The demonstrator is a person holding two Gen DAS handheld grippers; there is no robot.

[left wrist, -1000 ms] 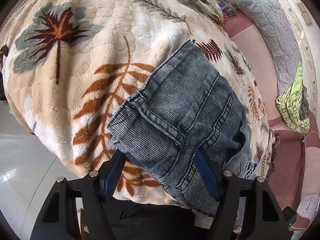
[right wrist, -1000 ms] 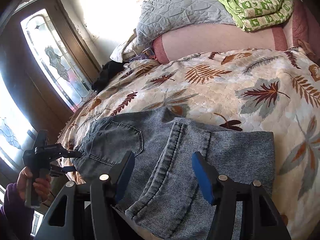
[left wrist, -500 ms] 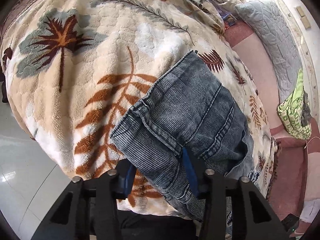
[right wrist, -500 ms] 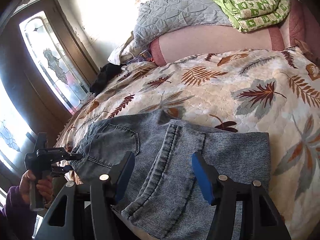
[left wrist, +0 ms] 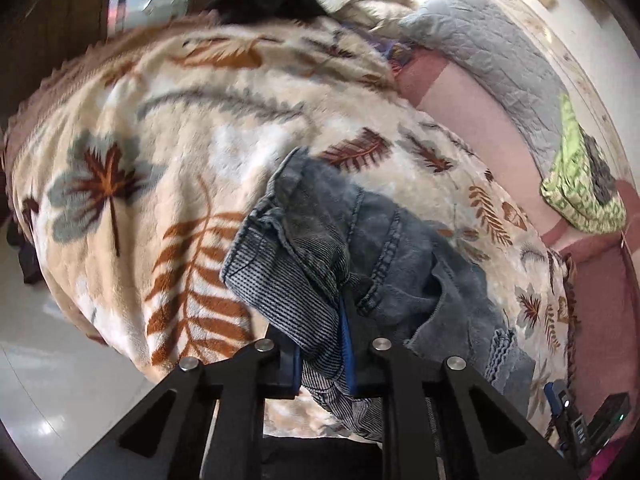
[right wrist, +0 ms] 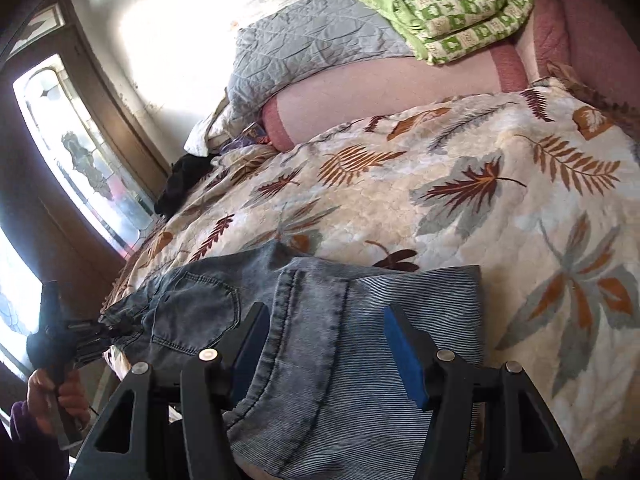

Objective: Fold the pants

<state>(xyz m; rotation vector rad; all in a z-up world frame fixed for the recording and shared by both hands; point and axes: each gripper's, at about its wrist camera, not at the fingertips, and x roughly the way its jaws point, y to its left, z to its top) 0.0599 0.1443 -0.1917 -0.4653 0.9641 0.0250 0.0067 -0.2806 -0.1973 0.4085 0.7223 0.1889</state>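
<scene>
**Two grippers, one end of the pants caught**

One end of the denim pants (left wrist: 320, 280) is pinched in the left gripper (left wrist: 322, 344), whose jaws have just closed on the bunched fabric. Pants lie lengthwise along the near edge of the leaf-print blanket (right wrist: 460, 184). Right gripper (right wrist: 326, 346) hovers half-open over the other end, pads not pressing.

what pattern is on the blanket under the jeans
Cream blanket with rust, maroon and grey leaf prints; clearest in the right wrist view.

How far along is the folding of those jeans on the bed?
Partly done: the jeans already lie doubled on the leaf blanket. In hand: the left tongs have just closed on one end, bunching it up. The right tongs hang open over the other end. The final fold is left.
</scene>
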